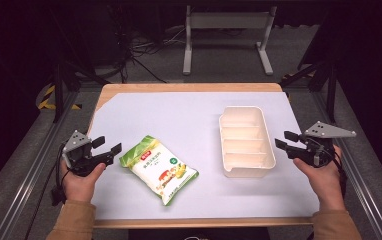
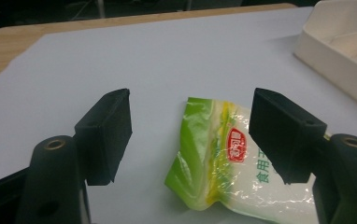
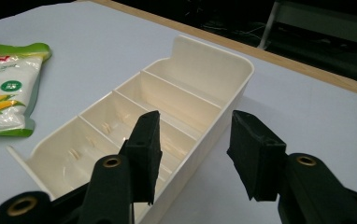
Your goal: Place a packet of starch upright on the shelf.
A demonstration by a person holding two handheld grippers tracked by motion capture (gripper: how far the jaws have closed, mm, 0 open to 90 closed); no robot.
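Note:
A green and white snack bag (image 1: 159, 167) with a corn picture lies flat on the white table cover, left of centre. My left gripper (image 1: 106, 148) is just left of the bag, open and empty. In the left gripper view the bag (image 2: 214, 158) lies ahead of that gripper (image 2: 190, 107), past the jaw tips. A cream tray (image 1: 246, 172) with several empty compartments sits right of centre. My right gripper (image 1: 283, 140) is open by the tray's right side. In the right gripper view the tray's long wall (image 3: 214, 126) lines up with the gap of that gripper (image 3: 195, 126), nothing pressed.
The white cover (image 1: 179, 115) lies over a wooden table whose edge (image 1: 189, 87) shows at the back. A metal stand (image 1: 226, 30) and cables are on the floor beyond. The bag (image 3: 3, 88) is seen far left past the tray in the right gripper view.

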